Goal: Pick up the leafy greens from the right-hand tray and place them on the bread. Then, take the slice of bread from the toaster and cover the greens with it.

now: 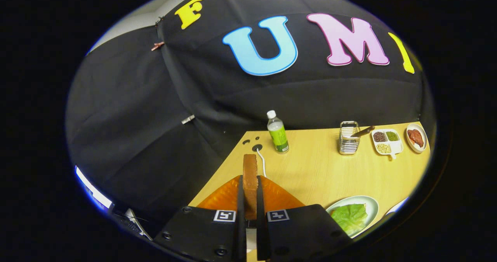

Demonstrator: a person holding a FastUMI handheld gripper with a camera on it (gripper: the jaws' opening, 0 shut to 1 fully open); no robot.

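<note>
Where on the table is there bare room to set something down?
Free: table between bottle, wire rack and greens plate. Crowded: rack, divided dish, meat plate. The gripper is shut on the bread slice above the orange toaster.

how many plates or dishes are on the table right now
3 for certain: a plate with leafy greens right of the gripper, which grips a bread slice; a divided dish; a meat plate. More may be hidden.

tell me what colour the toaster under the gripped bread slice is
Orange toaster, beneath the bread slice; gripper view.

Gripper (250, 219) clamps bread slice (250, 176); open tabletop (310, 172) ahead, bottle (278, 132) & rack (348, 138) behind.
</note>
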